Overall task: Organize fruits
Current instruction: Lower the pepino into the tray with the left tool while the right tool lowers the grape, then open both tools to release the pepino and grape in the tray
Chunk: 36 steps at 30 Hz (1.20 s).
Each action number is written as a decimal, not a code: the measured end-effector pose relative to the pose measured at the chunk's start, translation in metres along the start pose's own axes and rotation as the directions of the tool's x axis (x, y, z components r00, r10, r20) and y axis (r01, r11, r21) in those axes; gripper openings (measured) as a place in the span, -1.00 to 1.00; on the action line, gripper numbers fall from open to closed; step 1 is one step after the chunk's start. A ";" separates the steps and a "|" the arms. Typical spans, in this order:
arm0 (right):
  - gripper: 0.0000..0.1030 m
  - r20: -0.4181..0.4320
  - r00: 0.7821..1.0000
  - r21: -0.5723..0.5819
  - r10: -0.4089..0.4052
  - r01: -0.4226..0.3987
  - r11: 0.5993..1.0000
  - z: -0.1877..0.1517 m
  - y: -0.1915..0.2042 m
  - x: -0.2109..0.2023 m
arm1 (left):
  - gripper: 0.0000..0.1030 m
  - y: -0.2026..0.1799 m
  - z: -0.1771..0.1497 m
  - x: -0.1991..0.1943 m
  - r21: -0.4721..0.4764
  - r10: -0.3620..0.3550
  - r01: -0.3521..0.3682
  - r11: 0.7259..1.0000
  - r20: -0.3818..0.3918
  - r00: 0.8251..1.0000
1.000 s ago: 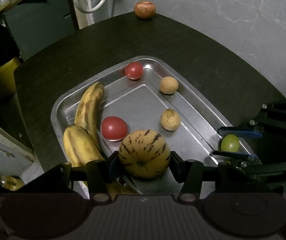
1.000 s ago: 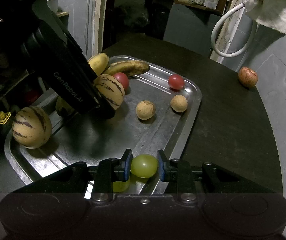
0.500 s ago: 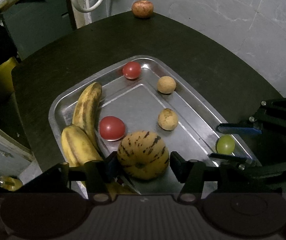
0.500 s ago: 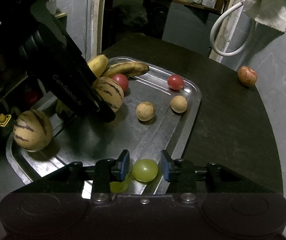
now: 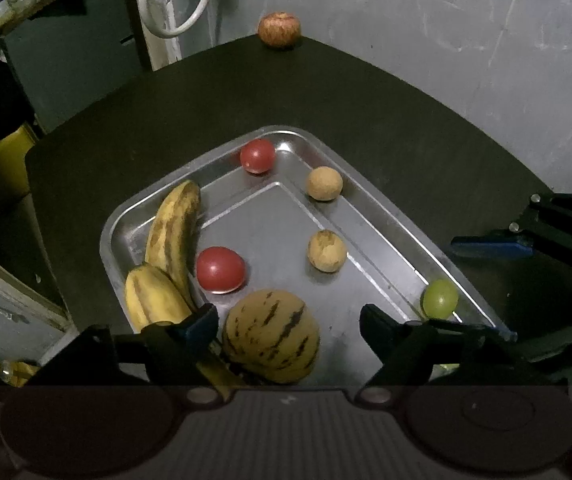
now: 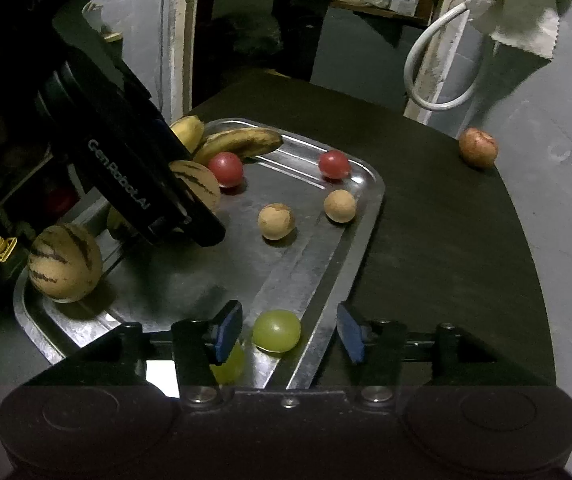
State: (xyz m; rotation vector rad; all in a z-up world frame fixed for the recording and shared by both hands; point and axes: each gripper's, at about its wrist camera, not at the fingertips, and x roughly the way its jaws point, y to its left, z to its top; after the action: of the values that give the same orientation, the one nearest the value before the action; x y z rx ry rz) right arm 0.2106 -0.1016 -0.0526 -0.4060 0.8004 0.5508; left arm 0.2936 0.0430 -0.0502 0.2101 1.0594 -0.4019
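On the metal tray (image 6: 350, 256), a green grape (image 6: 277, 330) lies free.

- "GenRobot.AI": white lettering along the black body of the left gripper (image 6: 154, 196), seen in the right wrist view.
- No other legible text, number or sign in either view.
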 end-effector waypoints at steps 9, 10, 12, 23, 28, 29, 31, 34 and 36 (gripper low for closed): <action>0.50 0.022 0.999 0.045 -0.032 0.031 0.998 0.001 -0.002 -0.012 | 0.93 0.000 0.002 -0.015 -0.009 0.043 -0.042 0.999 0.036 0.998; 0.55 0.024 0.999 0.049 -0.036 0.035 0.998 0.002 -0.002 -0.013 | 0.94 0.000 0.002 -0.018 -0.013 0.047 -0.046 0.999 0.040 0.998; 0.62 0.030 0.999 0.062 -0.045 0.043 0.997 0.002 -0.003 -0.017 | 0.96 0.001 0.003 -0.022 -0.023 0.056 -0.055 0.998 0.045 0.997; 0.96 0.054 0.993 0.176 -0.105 0.094 0.980 0.006 -0.008 -0.036 | 0.99 0.006 0.000 -0.050 -0.111 0.105 -0.093 0.989 0.110 0.988; 0.98 0.058 0.989 0.224 -0.138 0.122 0.967 0.005 -0.006 -0.045 | 0.99 0.010 -0.006 -0.059 -0.193 0.110 -0.086 0.977 0.116 0.987; 0.98 0.060 0.988 0.232 -0.143 0.126 0.965 0.005 -0.006 -0.047 | 0.99 0.010 -0.007 -0.061 -0.203 0.112 -0.086 0.975 0.119 0.987; 0.98 0.062 0.986 0.244 -0.155 0.135 0.960 0.005 -0.006 -0.050 | 0.99 0.010 -0.010 -0.064 -0.214 0.117 -0.089 0.973 0.123 0.985; 0.98 0.069 0.983 0.260 -0.171 0.148 0.954 0.004 -0.004 -0.056 | 0.99 0.009 -0.014 -0.069 -0.230 0.125 -0.093 0.969 0.129 0.984; 0.98 0.073 0.981 0.270 -0.179 0.154 0.951 0.005 -0.004 -0.060 | 0.99 0.008 -0.016 -0.071 -0.242 0.129 -0.094 0.966 0.133 0.983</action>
State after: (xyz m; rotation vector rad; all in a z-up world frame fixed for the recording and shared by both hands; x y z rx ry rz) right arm 0.1815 -0.1204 -0.0036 -0.1973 0.7265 0.2982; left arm 0.2539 0.0716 0.0047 0.0278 0.9350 -0.1848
